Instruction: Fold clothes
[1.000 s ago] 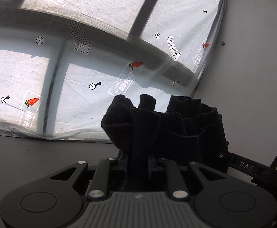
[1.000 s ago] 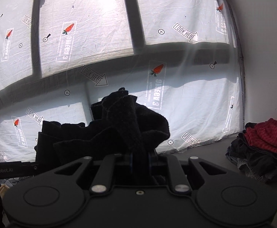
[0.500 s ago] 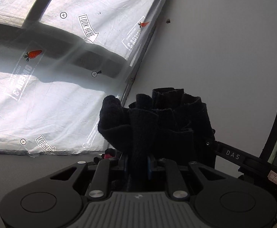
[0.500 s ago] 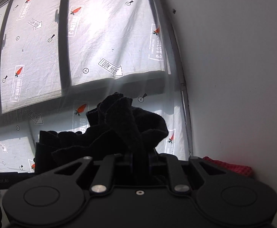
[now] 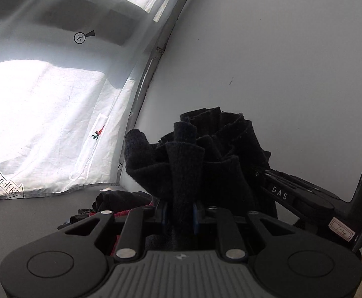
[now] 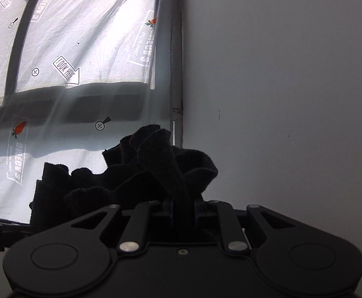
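A bunched black garment (image 5: 200, 156) is held up off the surface between both grippers. My left gripper (image 5: 180, 211) is shut on a thick fold of it, the cloth rising in pleats above the jaws. In the right wrist view the same black garment (image 6: 156, 171) bulges over my right gripper (image 6: 183, 208), which is shut on another fold. The right gripper's black body (image 5: 305, 198) shows at the right of the left wrist view, close beside the cloth. The fingertips are hidden by fabric.
A pile of dark and red clothes (image 5: 111, 206) lies low behind the left gripper. A window covered with printed white sheeting (image 6: 81, 49) fills the left of both views, and a plain white wall (image 6: 280, 87) fills the right.
Both grippers have swung sideways together with the black garment: the window slid left and the white wall now fills the right. The clothes pile came into the left wrist view. Both grips are unchanged.
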Demonstrator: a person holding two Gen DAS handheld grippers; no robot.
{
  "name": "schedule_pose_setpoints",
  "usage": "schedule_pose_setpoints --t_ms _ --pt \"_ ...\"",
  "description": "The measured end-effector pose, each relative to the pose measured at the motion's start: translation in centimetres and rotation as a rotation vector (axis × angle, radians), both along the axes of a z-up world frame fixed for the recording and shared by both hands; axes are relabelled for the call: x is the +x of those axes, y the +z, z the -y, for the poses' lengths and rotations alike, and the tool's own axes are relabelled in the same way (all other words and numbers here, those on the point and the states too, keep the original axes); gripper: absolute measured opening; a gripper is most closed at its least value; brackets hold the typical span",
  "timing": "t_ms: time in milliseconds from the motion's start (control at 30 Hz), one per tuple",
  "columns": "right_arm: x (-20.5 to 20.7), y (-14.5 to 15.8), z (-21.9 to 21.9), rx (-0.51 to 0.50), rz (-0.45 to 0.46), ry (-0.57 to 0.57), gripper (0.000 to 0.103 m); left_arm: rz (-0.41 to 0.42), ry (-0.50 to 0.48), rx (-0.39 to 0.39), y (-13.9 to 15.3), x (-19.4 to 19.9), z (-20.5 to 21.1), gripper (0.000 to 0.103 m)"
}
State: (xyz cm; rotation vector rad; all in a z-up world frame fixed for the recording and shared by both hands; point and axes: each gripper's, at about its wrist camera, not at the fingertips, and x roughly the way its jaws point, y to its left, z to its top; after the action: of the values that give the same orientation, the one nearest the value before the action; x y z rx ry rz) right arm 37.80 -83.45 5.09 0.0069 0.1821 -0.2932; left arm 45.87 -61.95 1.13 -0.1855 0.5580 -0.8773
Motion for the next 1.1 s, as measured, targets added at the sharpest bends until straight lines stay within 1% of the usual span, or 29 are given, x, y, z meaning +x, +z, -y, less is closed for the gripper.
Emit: schedule_pose_setpoints --t_ms 33,133,167,233,300,367,433,500,600,733,800,833,867,900,933,967,1000,1033,1100 --pt "1.5 -1.3 0.3 -0.013 -0.033 -0.018 0.016 -0.033 0.019 0.009 -1.0 1.5 0.2 0.02" --pt "5.8 -4.3 0.1 -0.132 -0.133 -0.051 0.016 -0.133 0.078 0.014 -3.8 5.4 0.2 0.021" --pt "7.0 -5.0 0.0 -0.16 -0.165 -0.044 0.016 -0.15 0.093 0.025 -4.5 6.3 0.3 0.022" --pt "9.7 -6.2 0.1 -0.176 -0.221 -0.018 0.016 -0.184 0.122 0.051 -6.0 8.1 0.6 0.023" --pt "12.4 -7.4 0.1 -0.174 -0.299 0.011 0.017 -0.224 0.14 0.093 -7.6 9.5 1.3 0.025" --pt "14.4 -9.3 0.4 -0.173 -0.374 0.027 0.017 -0.259 0.148 0.108 -9.1 10.3 1.5 0.027" --pt "15.1 -10.6 0.7 -0.151 -0.412 0.03 0.017 -0.284 0.147 0.104 -10.0 11.0 1.5 0.031" --pt "15.2 -10.8 1.1 -0.126 -0.43 0.032 0.017 -0.298 0.141 0.095 -10.5 11.5 1.5 0.034" --pt "14.8 -11.4 1.7 -0.101 -0.443 0.028 0.02 -0.299 0.131 0.096 -10.6 11.7 1.5 0.038" --pt "13.9 -11.5 2.4 -0.086 -0.443 0.027 0.021 -0.317 0.127 0.087 -10.2 11.5 1.2 0.039" --pt "13.6 -11.2 2.3 -0.095 -0.436 0.023 0.022 -0.293 0.125 0.102 -9.0 10.3 0.4 0.042" --pt "13.6 -10.9 2.2 -0.103 -0.432 0.021 0.024 -0.27 0.128 0.114 -8.2 9.7 0.0 0.044" --pt "13.2 -10.3 2.0 -0.112 -0.421 0.019 0.028 -0.239 0.137 0.126 -7.5 9.1 -0.4 0.051" --pt "12.9 -9.7 1.8 -0.122 -0.409 0.017 0.032 -0.198 0.145 0.136 -6.6 8.3 -1.0 0.056" --pt "12.6 -9.0 1.6 -0.132 -0.397 0.016 0.04 -0.151 0.152 0.14 -5.5 7.4 -1.9 0.058" --pt "12.2 -8.4 1.4 -0.141 -0.386 0.014 0.048 -0.112 0.161 0.139 -4.6 6.5 -2.8 0.062" --pt "11.7 -7.6 1.1 -0.145 -0.368 0.015 0.05 -0.073 0.174 0.138 -3.7 5.6 -3.7 0.068" --pt "11.2 -6.9 0.8 -0.144 -0.35 0.017 0.051 -0.035 0.194 0.135 -2.7 4.6 -4.8 0.071" --pt "9.9 -4.9 -0.1 -0.132 -0.304 0.024 0.059 0.035 0.233 0.128 -1.0 2.4 -6.9 0.084"
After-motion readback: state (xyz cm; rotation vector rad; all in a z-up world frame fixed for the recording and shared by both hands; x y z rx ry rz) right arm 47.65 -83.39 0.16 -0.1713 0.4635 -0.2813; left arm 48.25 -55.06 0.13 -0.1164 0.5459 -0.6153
